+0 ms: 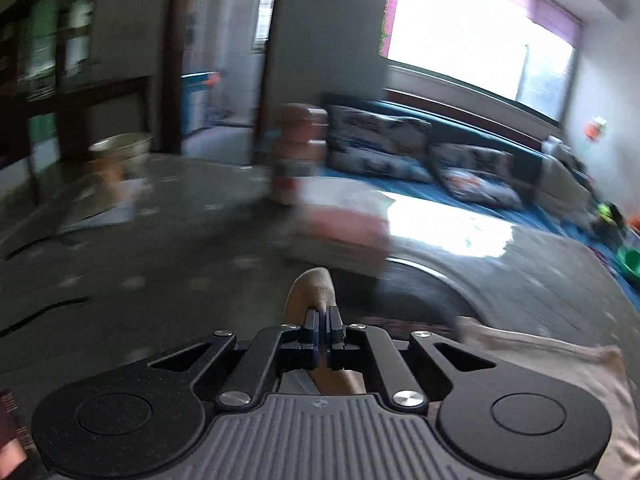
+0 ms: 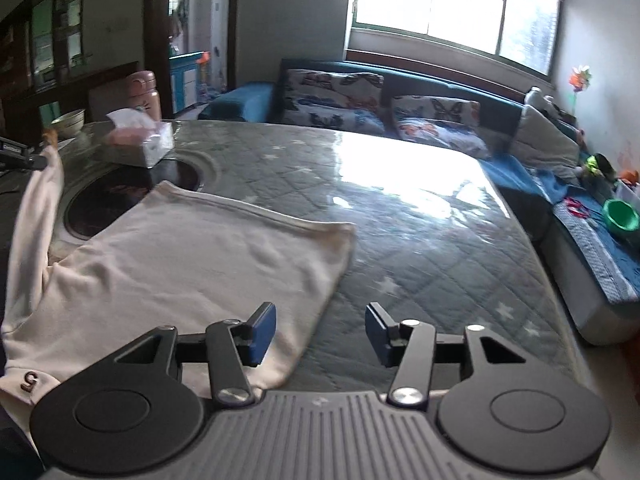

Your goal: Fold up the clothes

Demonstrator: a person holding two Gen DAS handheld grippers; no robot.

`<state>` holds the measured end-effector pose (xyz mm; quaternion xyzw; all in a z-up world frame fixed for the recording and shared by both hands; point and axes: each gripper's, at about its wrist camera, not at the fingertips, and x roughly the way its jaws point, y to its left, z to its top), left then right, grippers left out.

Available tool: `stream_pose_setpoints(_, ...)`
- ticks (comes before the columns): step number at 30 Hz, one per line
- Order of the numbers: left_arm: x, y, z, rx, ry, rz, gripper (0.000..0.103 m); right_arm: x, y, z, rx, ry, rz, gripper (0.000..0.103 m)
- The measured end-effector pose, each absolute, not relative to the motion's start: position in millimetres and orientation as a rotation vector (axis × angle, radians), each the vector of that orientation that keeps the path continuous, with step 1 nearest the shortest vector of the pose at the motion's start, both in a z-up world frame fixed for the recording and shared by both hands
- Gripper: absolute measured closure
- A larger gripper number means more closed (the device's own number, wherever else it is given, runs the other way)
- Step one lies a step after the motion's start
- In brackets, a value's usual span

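Observation:
A cream long-sleeved shirt (image 2: 192, 264) lies on the quilted grey table (image 2: 420, 240), its body flat, with a small "5" patch near the front left. My left gripper (image 1: 323, 314) is shut on the tip of one sleeve (image 1: 314, 286) and holds it up above the table; the same gripper shows at the far left of the right wrist view (image 2: 24, 158) with the sleeve (image 2: 36, 220) hanging from it. My right gripper (image 2: 321, 330) is open and empty, low over the shirt's near right edge. The left wrist view is blurred.
A tissue box (image 2: 140, 142), a pink flask (image 2: 142, 94) and a bowl (image 2: 69, 122) stand at the table's far left. A dark round inset (image 2: 104, 200) lies beside the shirt. A blue sofa (image 2: 400, 92) with butterfly cushions runs behind and right.

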<state>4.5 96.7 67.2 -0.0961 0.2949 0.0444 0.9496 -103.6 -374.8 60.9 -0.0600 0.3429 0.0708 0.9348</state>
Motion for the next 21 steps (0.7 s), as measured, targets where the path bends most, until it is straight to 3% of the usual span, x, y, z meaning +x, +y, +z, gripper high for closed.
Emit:
stream_pose_setpoints(13, -42.9, 148.4, 27.7, -0.123, 0.72, 0.215, 0.094, -91.4, -325.6, 46.4, -0.174, 0.755, 0.31, 0.051)
stream_pose_setpoints(21, -42.6, 147.3, 37.3, -0.09, 0.701, 0.295, 0.087, -90.5, -303.2, 42.6, -0.203, 0.787, 0.415, 0.047)
